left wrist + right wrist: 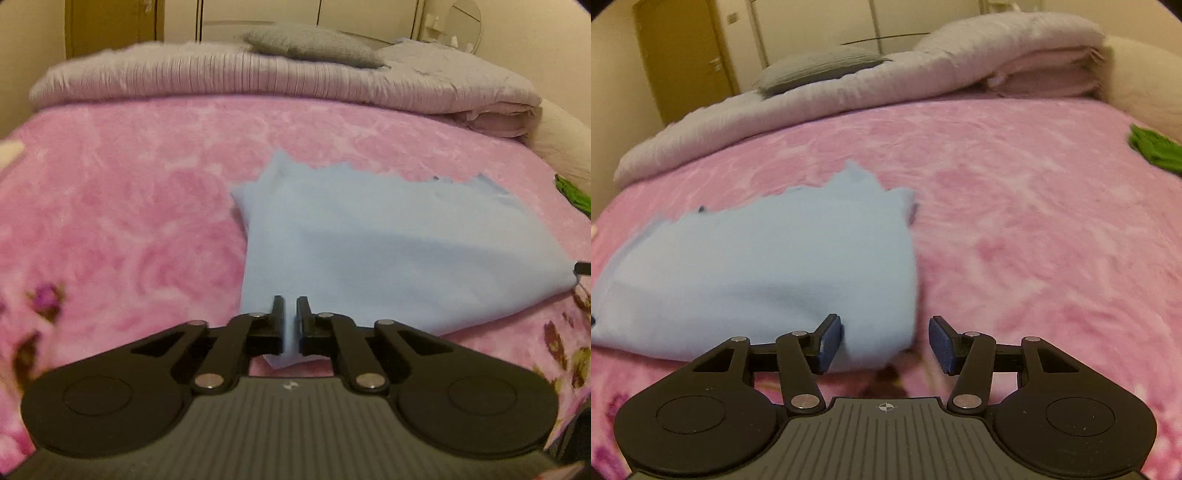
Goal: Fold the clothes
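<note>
- Left tool (291,317): jaws nearly together, pinching the near edge of the light blue garment (388,251); cloth runs up through the narrow gap.
- Right tool (885,341): jaws spread wide, pads clear of the cloth; the garment's near right corner lies between them, unpressed.
- Garment spreads ahead of both tools, flat on the pink bed blanket (129,206).
- Beyond it: folded grey duvet (229,77), grey pillow (314,44) on top.
- Far right of the right tool: green cloth (1152,151).
</note>
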Available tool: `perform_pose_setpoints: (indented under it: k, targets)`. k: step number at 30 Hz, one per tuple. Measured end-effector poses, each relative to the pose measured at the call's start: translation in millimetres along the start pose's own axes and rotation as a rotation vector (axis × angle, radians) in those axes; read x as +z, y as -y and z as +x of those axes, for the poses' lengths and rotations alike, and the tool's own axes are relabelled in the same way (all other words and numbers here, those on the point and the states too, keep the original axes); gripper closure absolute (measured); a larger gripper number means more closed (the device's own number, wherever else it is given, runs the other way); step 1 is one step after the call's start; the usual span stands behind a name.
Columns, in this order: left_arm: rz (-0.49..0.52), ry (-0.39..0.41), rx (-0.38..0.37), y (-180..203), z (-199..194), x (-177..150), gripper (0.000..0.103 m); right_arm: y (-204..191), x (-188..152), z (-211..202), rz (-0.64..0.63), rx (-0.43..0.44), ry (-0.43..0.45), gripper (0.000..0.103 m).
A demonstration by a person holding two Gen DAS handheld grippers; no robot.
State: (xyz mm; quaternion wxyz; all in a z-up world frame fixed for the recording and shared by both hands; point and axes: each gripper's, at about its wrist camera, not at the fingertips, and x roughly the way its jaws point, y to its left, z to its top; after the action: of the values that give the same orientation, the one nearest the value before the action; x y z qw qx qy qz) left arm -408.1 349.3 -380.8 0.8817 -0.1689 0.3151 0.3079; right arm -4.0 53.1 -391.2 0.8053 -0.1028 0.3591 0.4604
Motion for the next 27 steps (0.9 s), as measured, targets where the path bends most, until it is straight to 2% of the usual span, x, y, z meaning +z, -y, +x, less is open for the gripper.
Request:
perform_pose_setpoints:
  k: [2,4,6,11,13,15,16,18,20,21,25,27]
  targets:
    - [-0.007,0.025,-0.033,8.3,-6.2,10.5,0.097,-5.4,7.4,-12.1,-0.012,-0.005,0.038,0.051]
    - [-0.006,0.048,-0.083,21.7,-3.2,21.5,0.096,-19.0,12.9,-18.8,-0.009,0.039,0.079,0.051]
    - [0.022,0.058,-0.109,39.5,7.4,27.3,0.097,-37.8,18.9,-15.2,-0.038,0.083,0.104,0.051]
    - [0.046,0.053,-0.207,83.1,37.8,24.7,0.096,-88.1,19.5,12.6,-0.117,0.135,0.098,0.051]
    - [0.074,0.031,-0.210,99.8,53.6,18.8,0.095,-103.8,14.3,25.0,-0.136,0.157,0.106,0.051]
    - [0.119,-0.061,-0.149,110.9,76.2,3.5,0.093,-115.8,4.4,42.7,-0.180,0.154,0.071,0.051]
    - [0.112,-0.052,-0.142,109.8,79.7,-4.1,0.093,-119.2,-5.4,54.8,-0.218,0.126,0.027,0.051]
    - [0.067,-0.059,-0.160,103.3,74.7,-2.1,0.095,-119.8,-18.0,61.9,-0.292,0.115,0.034,0.051]
    - [0.059,-0.066,-0.159,102.8,66.3,7.0,0.097,-115.3,-11.0,56.5,-0.262,0.118,0.014,0.051]
    - [0.066,-0.045,-0.177,106.6,63.7,11.1,0.097,-112.9,-6.8,53.4,-0.244,0.120,0.002,0.051]
    - [0.089,0.032,-0.250,121.5,54.8,26.8,0.096,-118.4,9.8,33.5,-0.213,0.166,0.095,0.051]
    - [0.078,0.015,-0.289,125.8,68.9,25.0,0.095,-128.7,11.4,37.3,-0.234,0.225,0.099,0.051]
